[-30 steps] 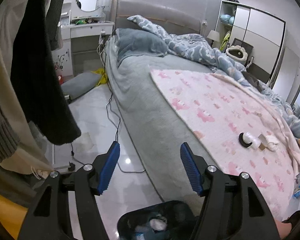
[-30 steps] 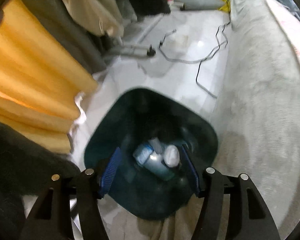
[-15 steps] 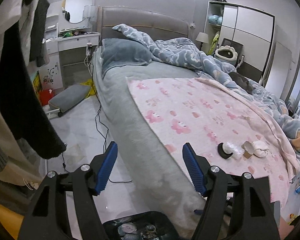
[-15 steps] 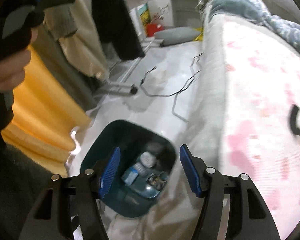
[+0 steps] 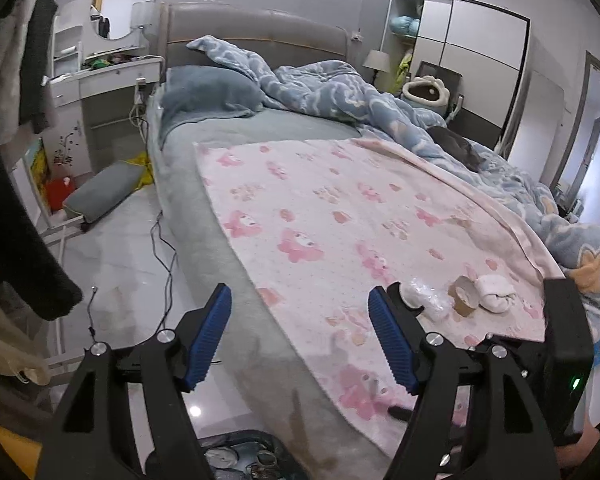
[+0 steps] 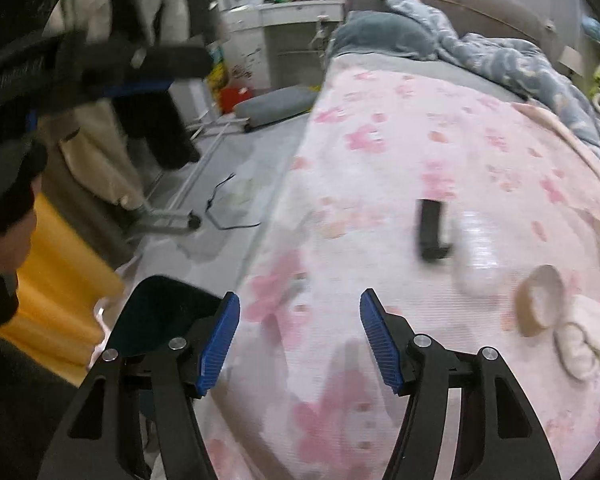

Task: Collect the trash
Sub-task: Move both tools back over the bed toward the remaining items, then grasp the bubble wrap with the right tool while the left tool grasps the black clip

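The left tongs [image 5: 300, 340] are spreading wider than a second ago, blue pads apart with nothing between them, and are hanging over the near edge of the bed instead of over the floor. The right tongs [image 6: 300, 344] are standing apart and empty too; a second ago they were pointing down into the dark teal plastic trash bin [image 6: 160, 316], and now they are facing across the pink cartoon-print blanket [image 5: 340, 220], with the bin sliding off to their lower left beside the bed. In the left view only the bin's rim is showing at the bottom edge, with scraps inside.

Further out on the blanket, beyond the right tongs, the trash is lying in a loose group: a black ring-shaped piece [image 6: 432, 228], a crumpled clear plastic wrapper [image 6: 478, 256] just beside it, a brown cardboard tape core [image 6: 540, 300], and a wadded white tissue [image 6: 580, 344] touching the core. These pieces are sitting nearer and larger in both views than before.

Beyond the blanket, the rumpled blue cloud-print duvet [image 5: 340, 92] is lying heaped toward the grey padded headboard [image 5: 260, 32].
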Available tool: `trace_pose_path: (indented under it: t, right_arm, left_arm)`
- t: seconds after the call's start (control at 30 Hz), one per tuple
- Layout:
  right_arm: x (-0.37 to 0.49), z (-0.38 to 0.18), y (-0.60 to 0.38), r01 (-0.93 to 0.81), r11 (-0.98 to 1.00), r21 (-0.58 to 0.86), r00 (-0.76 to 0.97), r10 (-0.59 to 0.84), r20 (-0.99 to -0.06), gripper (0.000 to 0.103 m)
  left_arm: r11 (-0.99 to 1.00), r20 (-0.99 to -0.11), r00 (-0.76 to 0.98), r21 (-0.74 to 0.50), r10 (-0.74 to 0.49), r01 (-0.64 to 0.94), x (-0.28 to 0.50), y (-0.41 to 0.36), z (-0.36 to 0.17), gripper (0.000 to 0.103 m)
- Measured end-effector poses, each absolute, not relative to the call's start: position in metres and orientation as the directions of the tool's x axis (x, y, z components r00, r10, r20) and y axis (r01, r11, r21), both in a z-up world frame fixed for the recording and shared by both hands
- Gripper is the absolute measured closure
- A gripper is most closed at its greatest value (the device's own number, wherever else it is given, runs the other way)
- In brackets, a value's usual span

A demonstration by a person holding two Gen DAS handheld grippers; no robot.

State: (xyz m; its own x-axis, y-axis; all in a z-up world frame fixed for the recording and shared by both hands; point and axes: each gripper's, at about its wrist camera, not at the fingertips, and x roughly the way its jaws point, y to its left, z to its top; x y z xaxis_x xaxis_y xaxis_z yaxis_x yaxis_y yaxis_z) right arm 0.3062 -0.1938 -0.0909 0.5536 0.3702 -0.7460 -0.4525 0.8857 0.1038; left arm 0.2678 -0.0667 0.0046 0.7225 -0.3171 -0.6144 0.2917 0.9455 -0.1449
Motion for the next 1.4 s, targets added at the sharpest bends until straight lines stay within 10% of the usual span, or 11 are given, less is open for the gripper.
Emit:
trace_pose_path:
  t: [1.03, 1.4]
  right_arm:
    - [0.383, -0.098, -0.286, -0.111, 0.945, 0.309, 0.651, 0.304, -0.695, 0.039]
    - [0.393, -0.113, -0.302, -0.088, 0.909, 0.408, 0.595, 0.376, -0.711, 0.066]
  left_arm:
    - [0.865, -0.61, 0.64, -0.166, -0.468, 0.474, 0.291, -0.111, -0.036, 0.014]
    - [0.843, -0.624, 0.603, -0.182, -0.496, 0.505, 0.308, -0.132, -0.05, 0.013]
